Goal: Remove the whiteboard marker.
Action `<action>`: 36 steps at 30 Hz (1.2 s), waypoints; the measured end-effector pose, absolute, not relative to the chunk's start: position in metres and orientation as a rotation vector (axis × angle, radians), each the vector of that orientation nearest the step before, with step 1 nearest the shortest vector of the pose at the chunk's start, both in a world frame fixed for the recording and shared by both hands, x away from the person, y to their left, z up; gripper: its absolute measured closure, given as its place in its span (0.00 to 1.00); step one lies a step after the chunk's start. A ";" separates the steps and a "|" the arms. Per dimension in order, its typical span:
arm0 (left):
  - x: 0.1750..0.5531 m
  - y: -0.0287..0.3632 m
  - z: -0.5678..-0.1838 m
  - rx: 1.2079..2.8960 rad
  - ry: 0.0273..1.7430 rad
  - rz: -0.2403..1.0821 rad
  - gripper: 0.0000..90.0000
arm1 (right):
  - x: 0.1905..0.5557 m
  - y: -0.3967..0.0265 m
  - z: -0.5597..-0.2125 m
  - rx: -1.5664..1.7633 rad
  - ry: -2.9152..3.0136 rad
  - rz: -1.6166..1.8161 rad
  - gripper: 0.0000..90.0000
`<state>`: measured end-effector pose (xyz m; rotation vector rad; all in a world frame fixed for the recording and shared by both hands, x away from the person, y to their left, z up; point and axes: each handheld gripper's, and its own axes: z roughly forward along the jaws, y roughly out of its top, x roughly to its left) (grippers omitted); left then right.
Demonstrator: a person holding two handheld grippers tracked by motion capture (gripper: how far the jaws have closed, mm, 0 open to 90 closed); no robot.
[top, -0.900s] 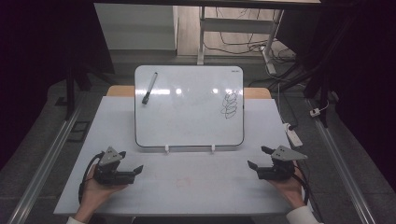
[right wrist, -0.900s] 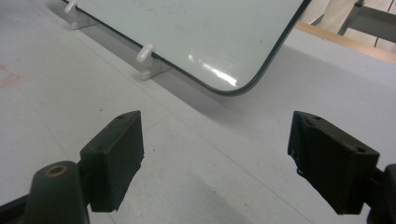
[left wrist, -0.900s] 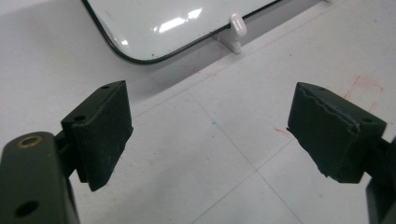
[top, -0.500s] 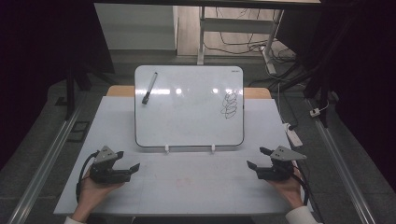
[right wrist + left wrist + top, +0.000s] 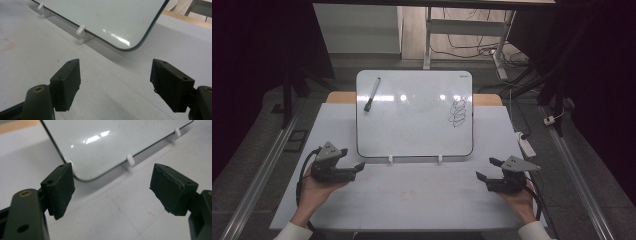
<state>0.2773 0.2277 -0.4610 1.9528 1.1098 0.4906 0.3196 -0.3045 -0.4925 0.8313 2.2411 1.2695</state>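
Nothing started yet imo: my left gripper (image 5: 353, 160) and right gripper (image 5: 483, 169) both sit with jaws wide and empty on the table (image 5: 412, 200), just beside the whiteboard (image 5: 412, 125). Marker (image 5: 372, 94) lies on its top-left corner, scribble (image 5: 457, 112) unwiped. No containers anywhere

A lab or recording workroom, by the look of it; a plain white bench (image 5: 412, 200) stands on a grey floor with metal rails (image 5: 257, 175) along both sides; loose cables (image 5: 472, 47) trail under a metal-legged desk (image 5: 428, 35) behind; a power strip (image 5: 527, 145) lies by the bench; dark surroundings frame a whiteboard (image 5: 414, 115) carrying a marker (image 5: 372, 94).
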 end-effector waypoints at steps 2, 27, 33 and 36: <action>0.283 0.225 -0.452 1.951 1.097 0.499 0.23 | 0.319 -0.303 -0.491 0.832 2.236 1.273 0.28; 0.395 0.195 -0.389 1.944 1.102 0.731 0.31 | 0.316 -0.296 -0.499 0.834 2.274 1.240 0.31; 0.423 0.191 -0.383 1.957 1.141 0.798 0.34 | 0.317 -0.296 -0.501 0.848 2.280 1.232 0.32; 0.437 0.191 -0.383 1.945 1.164 0.802 0.35 | 0.317 -0.296 -0.502 0.846 2.286 1.226 0.32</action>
